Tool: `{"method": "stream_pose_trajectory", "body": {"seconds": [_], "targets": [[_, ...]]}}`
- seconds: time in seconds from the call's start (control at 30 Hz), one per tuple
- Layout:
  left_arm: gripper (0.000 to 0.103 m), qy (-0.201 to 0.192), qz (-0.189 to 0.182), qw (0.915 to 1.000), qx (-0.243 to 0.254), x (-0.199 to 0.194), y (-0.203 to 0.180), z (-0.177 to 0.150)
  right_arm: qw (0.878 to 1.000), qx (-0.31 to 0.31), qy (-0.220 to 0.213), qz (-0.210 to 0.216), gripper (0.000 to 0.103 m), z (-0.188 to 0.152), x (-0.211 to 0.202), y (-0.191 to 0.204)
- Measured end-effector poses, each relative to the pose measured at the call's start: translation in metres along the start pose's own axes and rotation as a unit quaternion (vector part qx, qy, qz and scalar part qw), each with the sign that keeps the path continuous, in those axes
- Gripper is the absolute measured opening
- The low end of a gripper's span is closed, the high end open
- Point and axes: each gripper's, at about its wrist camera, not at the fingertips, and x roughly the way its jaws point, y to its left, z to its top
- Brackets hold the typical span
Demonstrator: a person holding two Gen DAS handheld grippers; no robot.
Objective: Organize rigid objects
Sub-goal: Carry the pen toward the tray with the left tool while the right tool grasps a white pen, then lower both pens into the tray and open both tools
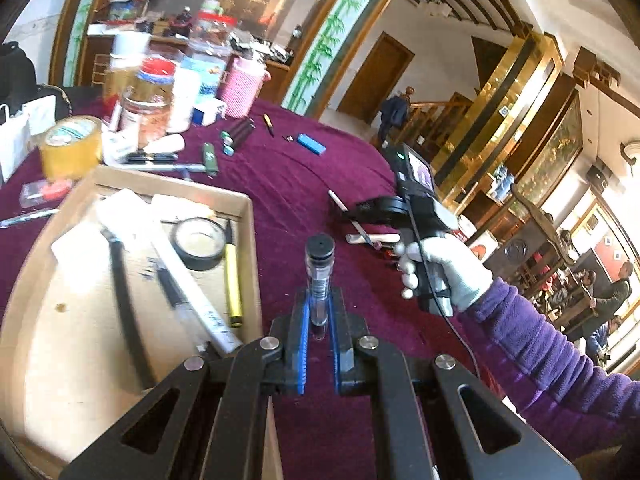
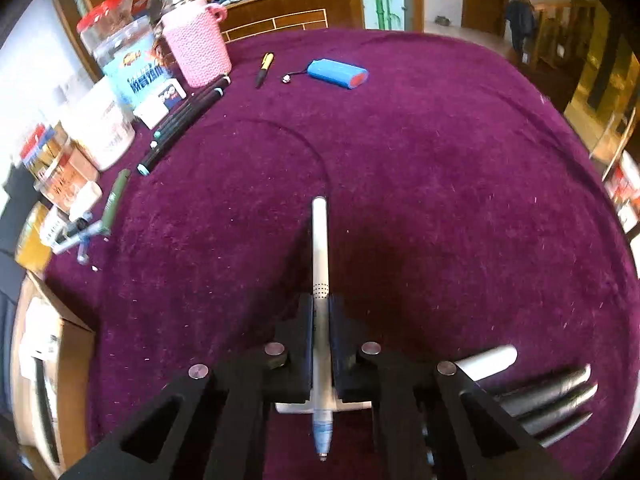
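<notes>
Fingers (image 1: 306,320) of the left gripper (image 1: 320,322) were clamped on a clear tube (image 1: 319,276) (black-capped, frame centre); right gripper (image 2: 320,322) was clamped on a white pen (image 2: 321,280), lower centre.

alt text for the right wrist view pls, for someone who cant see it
The right gripper has its jaws shut on a white pen, which points away over a purple velvet tablecloth. Farther off lie a blue battery pack, a yellow and black pen and a row of dark markers beside a pink knitted cup. A cardboard box sits at the left edge.
</notes>
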Motion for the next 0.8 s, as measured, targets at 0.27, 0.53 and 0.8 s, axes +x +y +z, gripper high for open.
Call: {"method": "stream_pose_trajectory", "body": {"seconds": [0.27,0.53,0.8], "targets": [[0.009,-0.034,0.017,0.9989,-0.027,-0.058,0.031,-0.006,0.993,0.018,-0.038,0.111,0.008,-0.026,-0.063,0.015],[0.009,-0.02,0.065,0.9953,-0.069,-0.104,0.073,-0.025,0.972,-0.039,-0.026,0.229,0.009,-0.07,-0.103,0.088],[0.009,0.072,0.084,0.9862,-0.123,-0.09,0.119,-0.024,0.948,-0.078,0.044,0.306,0.009,-0.12,-0.088,0.173]]}}
